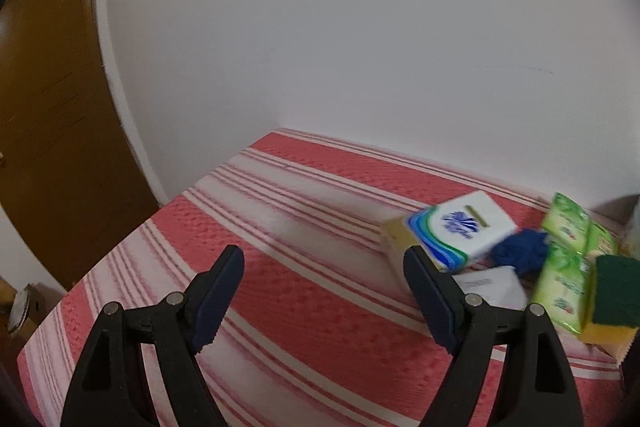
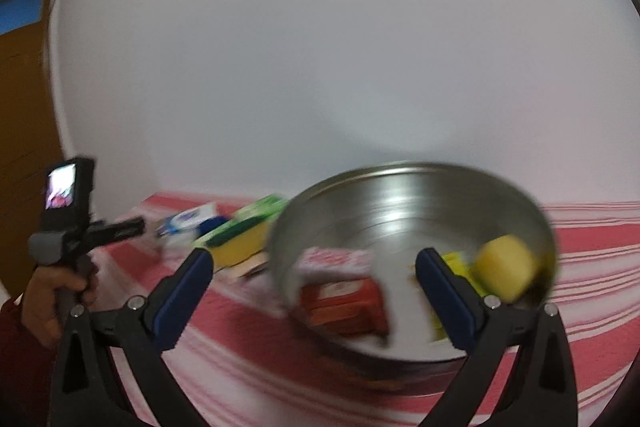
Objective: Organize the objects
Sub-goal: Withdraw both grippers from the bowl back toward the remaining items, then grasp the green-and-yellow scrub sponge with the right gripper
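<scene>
My left gripper [image 1: 324,267] is open and empty above the red-and-white striped cloth [image 1: 280,267]. To its right lie a white and blue tissue pack [image 1: 452,231], a blue cloth ball [image 1: 520,251], green tissue packs [image 1: 564,267] and a green-topped yellow sponge [image 1: 612,299]. My right gripper [image 2: 314,267] is open and empty in front of a steel bowl [image 2: 400,195]. The bowl holds a red packet [image 2: 344,303], a yellow sponge piece [image 2: 504,267] and a yellow-green packet [image 2: 456,263]. The view is blurred.
The other hand-held gripper [image 2: 76,227], held by a hand, shows at the left of the right wrist view. The pile of tissue packs and sponge [image 2: 240,231] lies left of the bowl. A white wall stands behind the table, a brown door [image 1: 48,107] to the left.
</scene>
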Motion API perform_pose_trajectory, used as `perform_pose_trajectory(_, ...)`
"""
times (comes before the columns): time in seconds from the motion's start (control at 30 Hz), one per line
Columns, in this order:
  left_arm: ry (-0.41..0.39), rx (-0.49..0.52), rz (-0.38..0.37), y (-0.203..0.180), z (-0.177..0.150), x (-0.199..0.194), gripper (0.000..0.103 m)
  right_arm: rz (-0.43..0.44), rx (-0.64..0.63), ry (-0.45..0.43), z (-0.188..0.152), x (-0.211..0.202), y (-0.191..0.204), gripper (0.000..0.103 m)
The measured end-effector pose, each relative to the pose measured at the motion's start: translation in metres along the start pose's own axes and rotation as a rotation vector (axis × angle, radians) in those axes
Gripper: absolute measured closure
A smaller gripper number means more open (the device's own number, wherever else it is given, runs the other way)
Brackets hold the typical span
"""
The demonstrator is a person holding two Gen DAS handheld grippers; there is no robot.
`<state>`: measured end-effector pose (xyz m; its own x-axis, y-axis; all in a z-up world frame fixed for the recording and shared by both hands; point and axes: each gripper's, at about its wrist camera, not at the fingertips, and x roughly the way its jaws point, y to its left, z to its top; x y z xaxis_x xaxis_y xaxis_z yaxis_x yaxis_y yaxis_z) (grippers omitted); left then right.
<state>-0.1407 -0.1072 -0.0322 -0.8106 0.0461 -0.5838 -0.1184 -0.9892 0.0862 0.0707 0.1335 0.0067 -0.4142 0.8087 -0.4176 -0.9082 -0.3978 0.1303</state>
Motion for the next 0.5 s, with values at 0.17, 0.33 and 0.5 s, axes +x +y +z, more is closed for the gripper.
perform_pose_trajectory(0.17,0.031,-0.051,0.022,0.014,0.0,0.008,0.019,0.091,-0.028,0.088,-0.006,0.03,0.038,0.0)
perform_pose_trajectory(0.33,0.061,-0.084,0.011,0.022,0.001,0.011,0.019,0.178,-0.042,0.151,-0.001,0.055,0.067,0.004)
perform_pose_trajectory(0.5,0.066,-0.104,-0.008,0.025,0.003,0.006,0.019,0.155,-0.177,0.192,0.016,0.086,0.093,0.005)
